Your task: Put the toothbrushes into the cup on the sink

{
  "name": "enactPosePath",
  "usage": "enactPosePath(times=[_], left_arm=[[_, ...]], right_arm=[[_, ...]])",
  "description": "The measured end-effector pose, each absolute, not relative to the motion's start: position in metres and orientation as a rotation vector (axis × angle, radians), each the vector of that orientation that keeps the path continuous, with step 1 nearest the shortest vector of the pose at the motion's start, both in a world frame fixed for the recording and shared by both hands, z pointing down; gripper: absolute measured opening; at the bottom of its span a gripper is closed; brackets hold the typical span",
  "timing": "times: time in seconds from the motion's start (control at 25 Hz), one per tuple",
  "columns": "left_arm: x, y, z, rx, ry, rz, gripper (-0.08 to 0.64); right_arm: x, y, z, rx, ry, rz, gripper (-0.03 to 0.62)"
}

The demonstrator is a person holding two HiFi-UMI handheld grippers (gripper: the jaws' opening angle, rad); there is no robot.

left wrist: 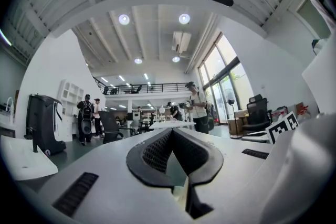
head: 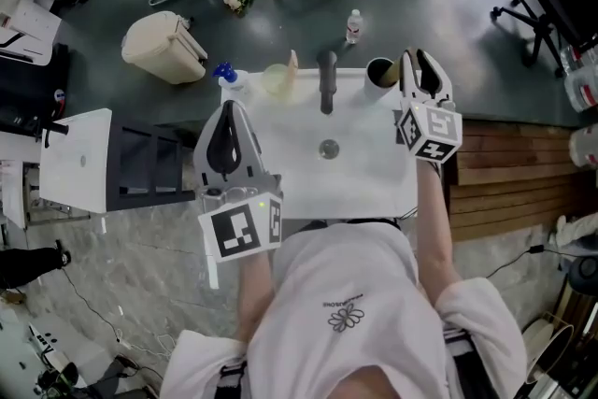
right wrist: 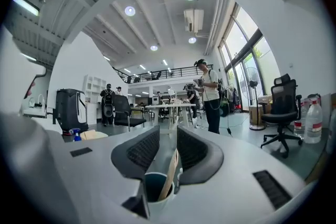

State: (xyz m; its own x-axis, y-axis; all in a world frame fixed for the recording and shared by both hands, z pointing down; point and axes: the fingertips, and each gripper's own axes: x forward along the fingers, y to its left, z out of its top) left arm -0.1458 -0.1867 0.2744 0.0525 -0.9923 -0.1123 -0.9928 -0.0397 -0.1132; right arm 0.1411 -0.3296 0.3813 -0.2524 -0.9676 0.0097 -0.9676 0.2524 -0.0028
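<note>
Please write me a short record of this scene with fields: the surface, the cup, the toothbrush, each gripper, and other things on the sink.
surface: white sink, faucet at its far edge
cup: on the sink's far right corner, just below the right gripper
toothbrush: wooden, stands leaning in the cup and rises between the right jaws
right gripper: jaws apart around the toothbrush
left gripper: jaws together, nothing seen between them, over the sink's near left edge
also on sink: blue spray bottle at the far left corner
</note>
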Motion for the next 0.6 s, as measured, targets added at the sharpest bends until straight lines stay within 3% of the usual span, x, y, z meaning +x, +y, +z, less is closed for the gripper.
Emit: enactPosePath(times=[0.4, 0.6], left_arm=[[-0.141, -0.184, 0.262, -2.152, 2.018, 0.044, 0.017], [-0.128, -0.182, 0.257, -2.16, 1.96, 0.073, 0.017]], right_arm=[[0.121, -0.261, 0.275, 1.93, -2.563, -0.437, 0.069], [0.111, -0.213, 0.254, 1.96, -2.572, -0.507, 0.026]])
